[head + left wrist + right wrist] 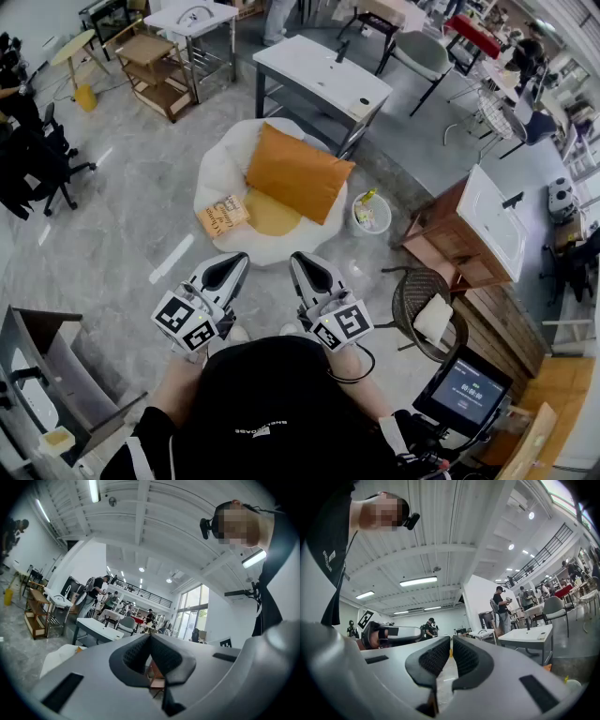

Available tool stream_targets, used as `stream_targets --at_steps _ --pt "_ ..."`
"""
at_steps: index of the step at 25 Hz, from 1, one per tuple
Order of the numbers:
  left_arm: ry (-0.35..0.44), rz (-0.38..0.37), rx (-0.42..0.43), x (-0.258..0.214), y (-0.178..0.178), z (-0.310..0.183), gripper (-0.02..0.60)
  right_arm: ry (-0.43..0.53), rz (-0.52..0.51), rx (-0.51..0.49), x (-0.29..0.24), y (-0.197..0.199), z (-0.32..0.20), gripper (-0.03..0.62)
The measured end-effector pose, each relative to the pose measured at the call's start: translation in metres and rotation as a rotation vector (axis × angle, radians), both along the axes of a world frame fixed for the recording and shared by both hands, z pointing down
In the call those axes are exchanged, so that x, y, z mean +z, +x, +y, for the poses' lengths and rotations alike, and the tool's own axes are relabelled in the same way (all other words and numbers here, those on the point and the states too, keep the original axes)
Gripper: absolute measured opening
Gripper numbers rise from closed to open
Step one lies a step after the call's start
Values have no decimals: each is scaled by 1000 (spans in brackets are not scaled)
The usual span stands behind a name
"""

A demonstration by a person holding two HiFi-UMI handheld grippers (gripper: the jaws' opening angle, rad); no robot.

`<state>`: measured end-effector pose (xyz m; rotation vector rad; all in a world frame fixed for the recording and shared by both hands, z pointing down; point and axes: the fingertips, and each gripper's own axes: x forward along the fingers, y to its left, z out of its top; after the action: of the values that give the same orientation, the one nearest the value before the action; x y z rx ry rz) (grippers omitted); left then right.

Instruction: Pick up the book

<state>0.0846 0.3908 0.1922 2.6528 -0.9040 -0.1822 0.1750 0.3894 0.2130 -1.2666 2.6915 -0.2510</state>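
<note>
Book (222,216) not grabbed yet; both claws are short of it.

Left gripper (234,262): in its own view the jaws (150,638) are pressed together with nothing between them. Closed and empty. Right gripper (303,261): pads nearly meet and the tips look together in its own view (451,639), nothing held. Closed and empty too. Both are held level side by side, noses pointing away from the person toward the beanbag.

Key relation: the book lies ahead of the left gripper and a bit to the left of its nose line in the head view. The right gripper is farther off, with the book up and to its left. My call is that the left is the nearer hand for the reach. The jaws would have to open first.

The book's long axis runs diagonally in the head view, from lower left to upper right, so it sits skewed to the left claw's line. I'd expect some wrist turn to take it across the short side.

Position: flat on the near-left edge of the white beanbag (214,164), just beside the yellow round cushion (272,217), with the orange pillow (295,173) beyond it to the right.

Look: thin book, orange-tan cover facing up with dark lettering I can't read. It lies flat on soft fabric, so getting a jaw under an edge may be fiddly.
</note>
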Motion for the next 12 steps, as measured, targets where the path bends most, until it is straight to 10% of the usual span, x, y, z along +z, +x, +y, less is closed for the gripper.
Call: stream_targets --at_steps 12 --pt "50 -27 -55 -6 -34 1 14 -10 -11 -18 -2 -41 3 40"
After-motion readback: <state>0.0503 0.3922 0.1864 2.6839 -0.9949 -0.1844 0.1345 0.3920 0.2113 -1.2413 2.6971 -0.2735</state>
